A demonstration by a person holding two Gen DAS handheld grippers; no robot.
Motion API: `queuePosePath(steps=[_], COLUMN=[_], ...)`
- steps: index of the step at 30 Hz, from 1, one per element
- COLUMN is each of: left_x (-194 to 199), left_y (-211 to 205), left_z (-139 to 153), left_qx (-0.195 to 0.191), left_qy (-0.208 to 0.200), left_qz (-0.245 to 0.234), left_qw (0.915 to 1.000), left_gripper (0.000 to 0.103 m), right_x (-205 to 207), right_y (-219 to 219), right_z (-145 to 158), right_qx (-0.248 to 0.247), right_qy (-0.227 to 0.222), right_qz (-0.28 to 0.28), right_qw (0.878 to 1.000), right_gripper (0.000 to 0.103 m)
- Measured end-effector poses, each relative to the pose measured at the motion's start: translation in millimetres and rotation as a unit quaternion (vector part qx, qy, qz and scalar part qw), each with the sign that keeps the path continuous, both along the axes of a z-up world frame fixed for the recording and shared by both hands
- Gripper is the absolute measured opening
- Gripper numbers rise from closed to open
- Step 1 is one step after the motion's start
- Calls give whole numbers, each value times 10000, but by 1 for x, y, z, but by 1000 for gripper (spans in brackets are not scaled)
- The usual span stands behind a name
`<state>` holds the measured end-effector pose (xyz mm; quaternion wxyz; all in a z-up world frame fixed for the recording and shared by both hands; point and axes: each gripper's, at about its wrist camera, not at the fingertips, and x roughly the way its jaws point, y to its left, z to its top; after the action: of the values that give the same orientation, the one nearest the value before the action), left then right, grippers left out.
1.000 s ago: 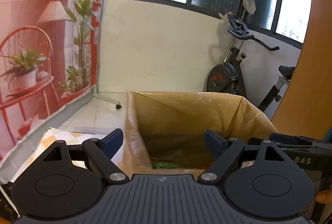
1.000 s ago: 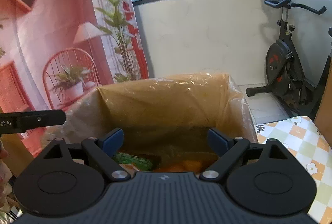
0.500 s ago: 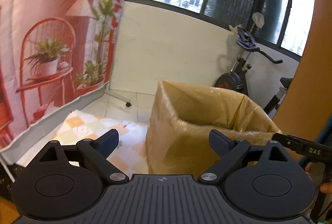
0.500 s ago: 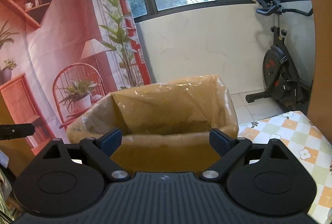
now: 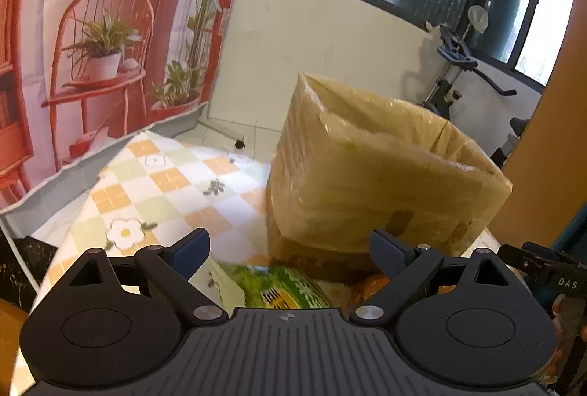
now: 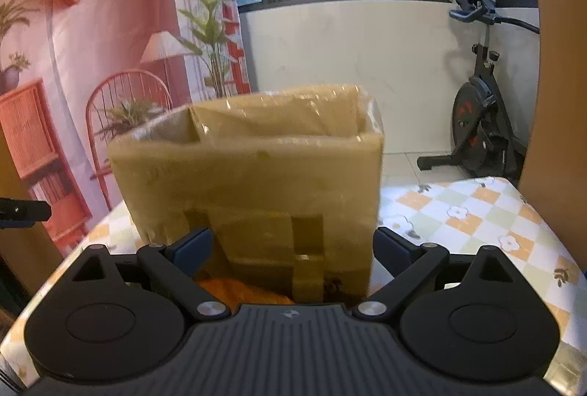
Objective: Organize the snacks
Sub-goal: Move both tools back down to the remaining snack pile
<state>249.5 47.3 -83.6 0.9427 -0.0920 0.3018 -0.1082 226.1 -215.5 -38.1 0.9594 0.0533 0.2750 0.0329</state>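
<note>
A tall cardboard box lined with clear plastic stands on the table, and its inside is hidden from both views. In front of it lie a green snack bag and an orange snack bag, each partly hidden behind a gripper body. My left gripper is open and hovers over the green bag, holding nothing. My right gripper faces the box front, its jaws opening, with the orange bag below the gap and untouched. The tip of the right gripper shows at the right edge of the left wrist view.
A checked, flowered tablecloth covers the table on both sides of the box. Behind it are a red printed backdrop, a white wall and an exercise bike. An orange-brown panel stands at the right.
Both grippers have drawn back and down from above the box. The box's inside has dropped out of sight, and the tablecloth and the bags in front of the box have come into view.
</note>
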Motion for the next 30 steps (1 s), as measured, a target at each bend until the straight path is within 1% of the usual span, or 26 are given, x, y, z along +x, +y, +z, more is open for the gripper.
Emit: queuePosePath(steps=[3,7,12,16,20,26,30], left_x=[0,-3,-2,-3,-8,-17,-19], left_y=[-3,-8,-8,-9,-12,-18,-21], left_z=[-8,-16,-21,-30,-37,-48,-55], left_qx=[-5,110,117,122,131,199,291], left_qy=[141,240,343,504,645,736,818], left_qz=[18,-18,22,53,6,-152,-205], left_qw=[9999,9997,9993,9986,9978,9970,9960], left_gripper=[95,95,95,95,95,95,92], right_x=[-5,-13,-20,-24,-26,-26,-26], right_y=[-6,-15,-30,-34,-29,-9,6], right_z=[-8,-17,-30,-38,-43,-55,-64], right_qx=[-82,-139,75,175,246,305,357], right_qy=[113,187,334,440,516,706,842], right_qz=[-45,-112,-226,-237,-151,93,256], right_qw=[9999,9997,9992,9986,9983,9970,9955], right_gripper=[96,96,96,96,96,95,95])
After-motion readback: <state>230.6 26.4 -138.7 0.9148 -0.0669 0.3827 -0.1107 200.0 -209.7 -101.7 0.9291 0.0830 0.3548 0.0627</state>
